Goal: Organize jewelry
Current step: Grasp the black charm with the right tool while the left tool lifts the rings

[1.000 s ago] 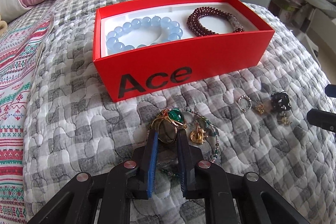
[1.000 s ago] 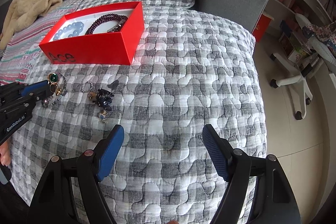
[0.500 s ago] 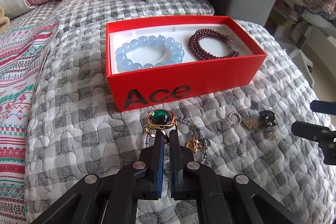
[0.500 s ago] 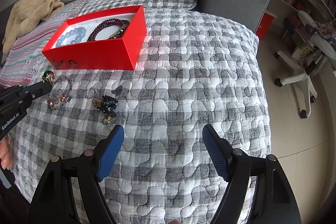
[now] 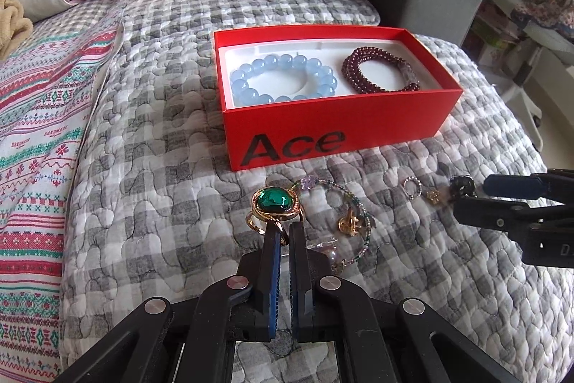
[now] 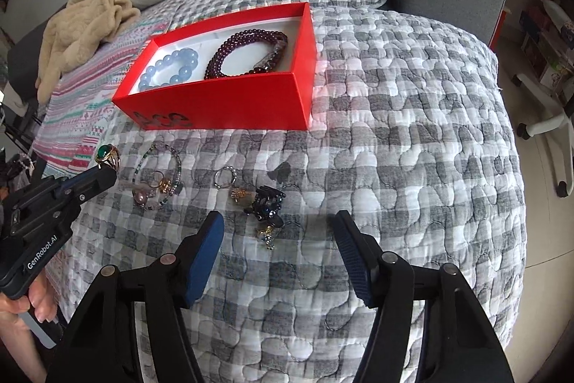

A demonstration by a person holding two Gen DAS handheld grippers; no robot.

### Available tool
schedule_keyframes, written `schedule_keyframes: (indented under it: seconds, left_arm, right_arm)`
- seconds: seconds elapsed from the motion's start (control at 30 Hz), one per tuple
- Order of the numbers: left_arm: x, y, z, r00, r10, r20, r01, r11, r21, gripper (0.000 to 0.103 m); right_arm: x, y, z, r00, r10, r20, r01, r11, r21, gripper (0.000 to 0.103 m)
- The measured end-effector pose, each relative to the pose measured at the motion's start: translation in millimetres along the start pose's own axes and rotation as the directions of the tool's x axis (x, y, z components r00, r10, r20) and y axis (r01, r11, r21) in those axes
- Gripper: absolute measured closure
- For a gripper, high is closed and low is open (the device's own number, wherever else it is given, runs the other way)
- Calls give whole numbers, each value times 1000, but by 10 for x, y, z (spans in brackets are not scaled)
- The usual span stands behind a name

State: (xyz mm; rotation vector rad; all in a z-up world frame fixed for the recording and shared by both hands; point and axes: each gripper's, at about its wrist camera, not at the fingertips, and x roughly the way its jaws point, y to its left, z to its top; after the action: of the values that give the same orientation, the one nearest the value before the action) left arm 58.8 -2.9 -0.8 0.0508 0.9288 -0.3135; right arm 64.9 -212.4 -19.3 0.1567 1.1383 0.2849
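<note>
Left gripper (image 5: 283,228): pinched on the green ring (image 5: 275,203), at 6 o'clock from the red box (image 5: 333,131).
Right gripper (image 6: 280,252): spread wide, holding nothing.

Two bracelets (image 5: 283,79) side by side in the box (image 5: 333,135), loose jewelry (image 6: 265,201) on the quilt (image 6: 412,131) before it

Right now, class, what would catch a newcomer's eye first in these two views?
The bright red box on the grey checked quilt stands out, holding a pale blue bead bracelet beside a dark red one. Just in front, the left tongs pinch a gold ring with a green stone.
</note>
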Motion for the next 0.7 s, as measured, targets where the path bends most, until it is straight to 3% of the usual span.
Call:
schedule_keyframes:
  seconds: [0.13, 0.27, 0.5, 0.7]
  left_arm:
    - [-23, 38, -16, 1000, -4, -2, 4, 1000, -7, 103]
    - [-36, 69, -23, 1000, -6, -4, 6, 1000, -12, 103]
    - [-76, 94, 17, 1000, -9, 6, 9, 1000, -28, 103]
    - [-191, 95, 191, 998, -24, 55, 28, 997, -73, 103]
  right_arm:
    - [62, 0, 52, 1000, -6, 9, 6, 1000, 13, 56]
    - [78, -44, 80, 1000, -1, 8, 1, 999, 33, 77]
    - [-33, -72, 123, 1000, -3, 27, 2, 999, 33, 77]
    - [-213, -1, 276, 996, 15, 91, -18, 1000, 26, 77]
